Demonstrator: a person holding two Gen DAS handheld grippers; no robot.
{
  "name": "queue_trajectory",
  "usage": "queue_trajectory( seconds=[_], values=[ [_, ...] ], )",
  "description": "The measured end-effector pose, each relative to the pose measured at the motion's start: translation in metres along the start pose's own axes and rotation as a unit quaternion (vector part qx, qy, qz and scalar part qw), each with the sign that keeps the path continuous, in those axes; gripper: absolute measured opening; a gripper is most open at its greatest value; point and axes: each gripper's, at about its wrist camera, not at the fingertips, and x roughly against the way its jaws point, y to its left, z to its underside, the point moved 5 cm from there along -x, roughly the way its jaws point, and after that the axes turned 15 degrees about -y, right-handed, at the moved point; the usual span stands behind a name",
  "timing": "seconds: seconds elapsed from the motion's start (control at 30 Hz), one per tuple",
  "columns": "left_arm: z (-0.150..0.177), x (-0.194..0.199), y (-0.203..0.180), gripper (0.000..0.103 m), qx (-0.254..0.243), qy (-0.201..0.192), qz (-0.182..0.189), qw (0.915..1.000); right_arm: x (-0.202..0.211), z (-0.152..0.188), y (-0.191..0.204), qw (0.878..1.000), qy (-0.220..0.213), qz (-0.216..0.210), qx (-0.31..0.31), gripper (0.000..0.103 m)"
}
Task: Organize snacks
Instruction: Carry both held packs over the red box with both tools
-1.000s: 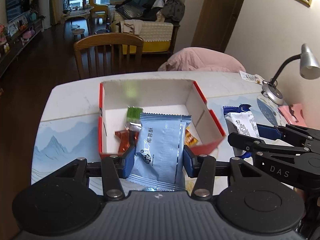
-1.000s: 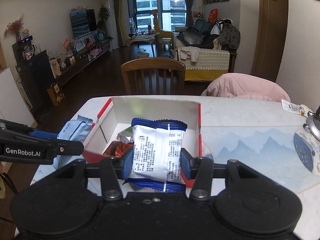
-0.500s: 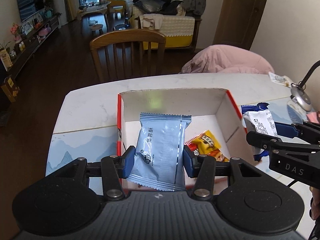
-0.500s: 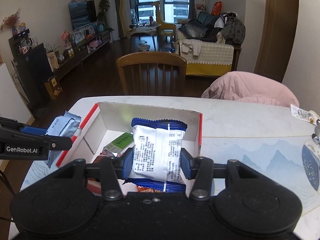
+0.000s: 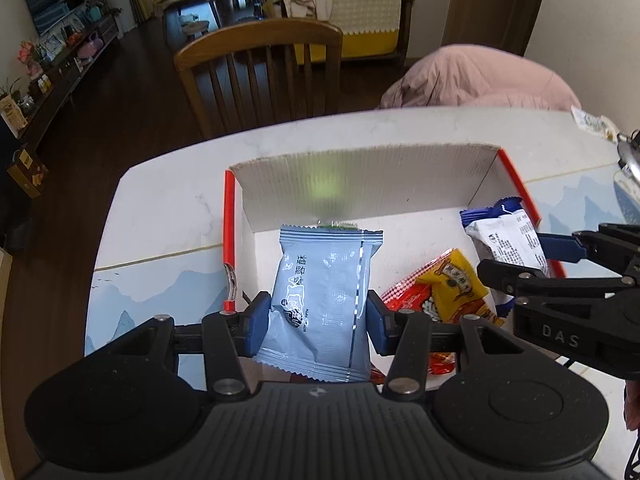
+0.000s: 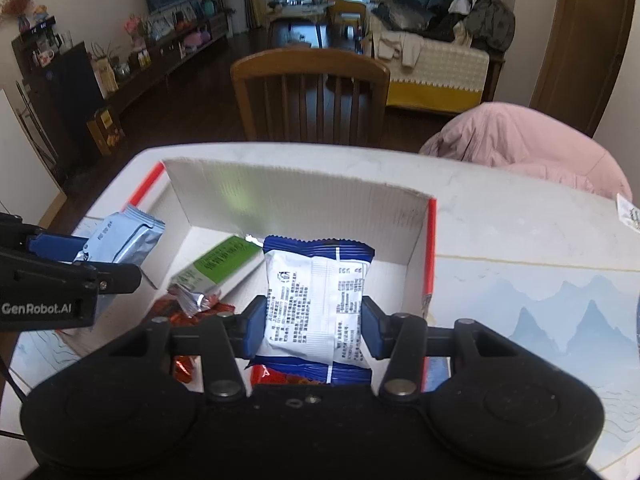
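Observation:
My left gripper is shut on a light blue snack packet and holds it over the near left part of the red-edged cardboard box. My right gripper is shut on a white and dark blue snack packet over the near right part of the same box. In the box lie a yellow and red packet, a green packet and a red packet. Each gripper shows in the other's view, the right one and the left one.
The box stands on a white table with a blue mountain-print mat. A wooden chair stands at the far side, a pink cushion to its right. A desk lamp base sits at the right edge.
Both grippers have moved forward and higher over the box with their packets still held. The box interior now lies below both packets.

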Motion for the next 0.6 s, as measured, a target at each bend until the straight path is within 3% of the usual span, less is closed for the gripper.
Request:
queue_trajectory(
  seconds=[0.6],
  values=[
    [0.027,-0.048,-0.017,0.049,-0.040,0.057,0.007,0.9975,-0.044,0.026,0.005,0.998,0.054,-0.014,0.024,0.048]
  ],
)
